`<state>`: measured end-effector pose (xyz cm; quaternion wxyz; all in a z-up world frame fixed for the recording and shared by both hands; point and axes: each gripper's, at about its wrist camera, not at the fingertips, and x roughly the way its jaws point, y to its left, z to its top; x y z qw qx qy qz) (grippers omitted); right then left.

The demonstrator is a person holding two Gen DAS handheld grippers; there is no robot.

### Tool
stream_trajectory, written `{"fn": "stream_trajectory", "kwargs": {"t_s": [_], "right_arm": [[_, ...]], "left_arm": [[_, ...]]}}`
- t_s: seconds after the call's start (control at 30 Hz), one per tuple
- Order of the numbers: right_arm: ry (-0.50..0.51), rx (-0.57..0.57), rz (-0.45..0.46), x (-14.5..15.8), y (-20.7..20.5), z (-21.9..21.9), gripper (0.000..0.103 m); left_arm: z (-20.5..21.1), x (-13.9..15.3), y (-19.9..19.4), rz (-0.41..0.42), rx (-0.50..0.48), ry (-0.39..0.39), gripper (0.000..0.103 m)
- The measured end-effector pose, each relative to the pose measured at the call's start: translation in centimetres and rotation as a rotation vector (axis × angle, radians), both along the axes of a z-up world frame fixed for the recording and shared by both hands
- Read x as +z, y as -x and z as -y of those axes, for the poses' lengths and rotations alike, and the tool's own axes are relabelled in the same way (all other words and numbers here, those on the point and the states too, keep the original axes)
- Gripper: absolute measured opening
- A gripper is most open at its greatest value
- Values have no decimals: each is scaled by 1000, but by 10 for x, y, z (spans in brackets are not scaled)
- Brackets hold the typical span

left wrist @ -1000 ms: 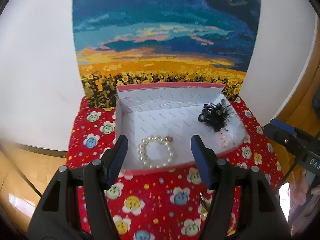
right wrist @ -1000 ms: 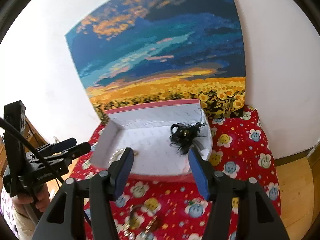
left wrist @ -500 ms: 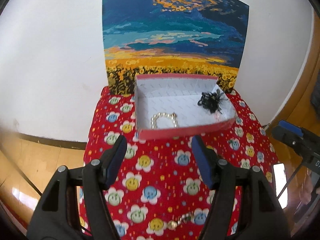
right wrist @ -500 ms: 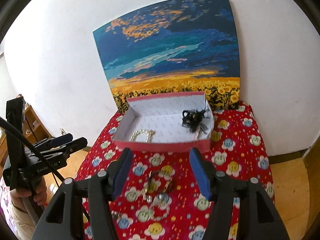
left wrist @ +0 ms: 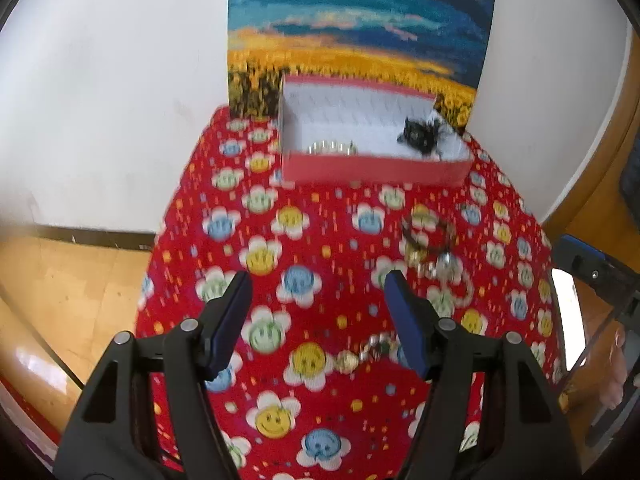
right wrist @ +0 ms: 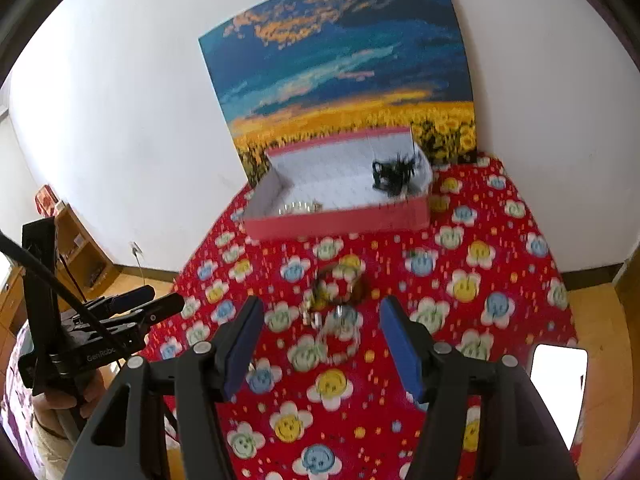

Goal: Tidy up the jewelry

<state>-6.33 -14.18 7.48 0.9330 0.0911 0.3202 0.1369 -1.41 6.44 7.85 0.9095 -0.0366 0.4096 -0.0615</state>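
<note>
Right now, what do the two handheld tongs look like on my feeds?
Both tongs match: black plastic clamp arms with silver pivot screws, each ending in a flat blue pad. The left tongs and right tongs show this up close. The right wrist view also shows the left unit from the side: a black body with white lettering, too blurred to read fully, a black cable, and blue-tipped fingers.

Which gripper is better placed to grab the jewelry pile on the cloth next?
Probably the right gripper: it stands open with the jewelry pile framed between its fingers. That pile sits off to the side of the left gripper.
</note>
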Motion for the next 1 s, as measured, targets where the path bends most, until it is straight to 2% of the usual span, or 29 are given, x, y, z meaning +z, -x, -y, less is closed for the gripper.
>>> {"fn": "stream_trajectory", "kwargs": {"t_s": [0.27,0.63,0.73,0.8,0.87,1.0], "right_arm": [[18,8,-18,-41,8,-11,64],[71,-10,-23,-74,5,-17,64],[59,-16,-33,-82,4,-14,64],[46,-18,-44,-87,4,-13,64],[40,-20,-53,-91,3,-12,64],[24,-26,-61,-97,1,-9,64]], "left_arm": [[3,-41,12,-32,0,-2,61],[19,-59,22,-5,-61,-37,60],[24,-65,22,-4,-78,-39,56],[25,-67,22,-3,-91,-38,41],[28,-71,21,-9,-107,-37,34],[31,-72,22,16,-117,-53,33]]}}
